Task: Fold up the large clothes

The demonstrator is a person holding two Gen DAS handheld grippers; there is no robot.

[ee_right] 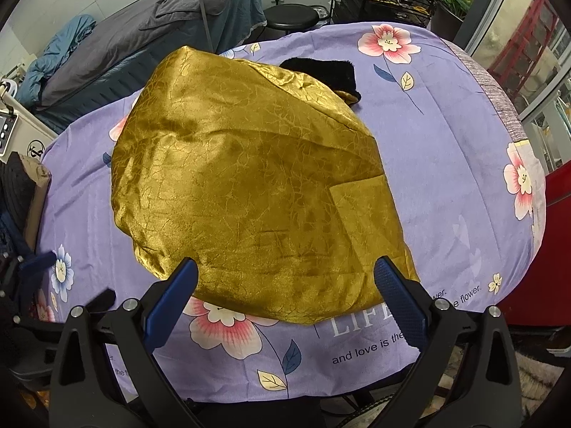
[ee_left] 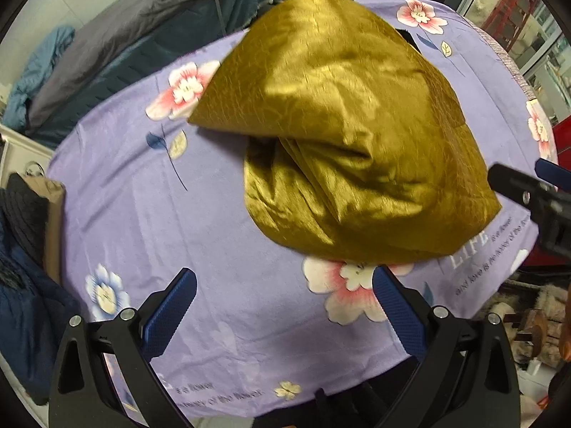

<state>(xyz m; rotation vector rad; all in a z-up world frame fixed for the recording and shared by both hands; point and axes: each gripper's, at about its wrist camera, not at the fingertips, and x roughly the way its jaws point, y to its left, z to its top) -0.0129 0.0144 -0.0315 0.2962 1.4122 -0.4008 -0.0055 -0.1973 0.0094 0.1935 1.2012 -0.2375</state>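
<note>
The gold garment (ee_left: 342, 135) lay in a soft heap on the purple sheet (ee_left: 150, 221), which had pink and blue flowers printed on it. In the left wrist view the heap sat ahead of the left tongs (ee_left: 284, 285) and a little to their right. Its near edge was just past the tips, and nothing was between the blue pads (ee_left: 171, 306). The left tongs were spread wide and held nothing. A loose fold of the garment hung over at the middle of the heap, with creased layers tucked under it.

The right tongs (ee_right: 285, 276) were spread wide too. In the right wrist view the garment (ee_right: 249, 185) filled the space straight ahead of them. Its near edge lay between the two blue pads (ee_right: 399, 299), but whether a pad touched the cloth could not be told. A square pocket (ee_right: 364, 214) showed on the garment, ahead of the right pad. A black furry piece (ee_right: 321, 71) peeked out at the far end of the heap, well past the tongs.

The right tongs also showed at the right edge of the left wrist view (ee_left: 517, 174), just beside the heap. White words were printed on the sheet near the right pad. A gray and blue bed (ee_right: 142, 35) and a black stool (ee_right: 291, 18) stood far behind the sheet.
</note>
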